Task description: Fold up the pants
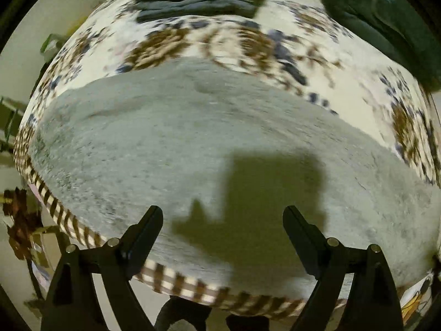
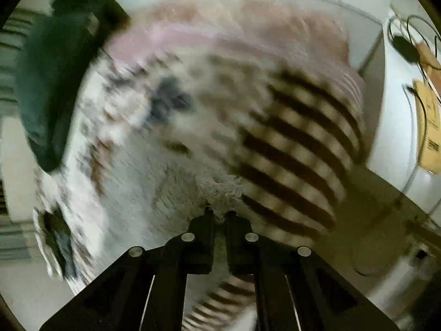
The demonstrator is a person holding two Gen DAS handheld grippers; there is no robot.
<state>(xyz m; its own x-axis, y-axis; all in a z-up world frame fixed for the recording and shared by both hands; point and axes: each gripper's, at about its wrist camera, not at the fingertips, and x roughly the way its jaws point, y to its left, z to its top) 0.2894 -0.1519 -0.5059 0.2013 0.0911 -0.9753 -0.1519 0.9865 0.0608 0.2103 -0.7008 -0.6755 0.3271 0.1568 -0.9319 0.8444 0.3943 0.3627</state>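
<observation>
Grey fleece pants (image 1: 193, 143) lie spread flat on a bed with a floral cover (image 1: 220, 41). My left gripper (image 1: 223, 215) is open and empty, hovering above the near part of the pants, its shadow on the fabric. In the right wrist view my right gripper (image 2: 219, 215) is shut on a fuzzy edge of the grey pants (image 2: 220, 193), which bunches up between the fingertips. The right view is blurred by motion.
A dark folded stack (image 1: 198, 2) lies at the far side of the bed. A dark green garment (image 1: 386, 22) lies at the far right; it also shows in the right wrist view (image 2: 55, 77). Brown checked bed trim (image 2: 297, 151), a pink blanket (image 2: 248, 27), a white unit with cables (image 2: 408, 55).
</observation>
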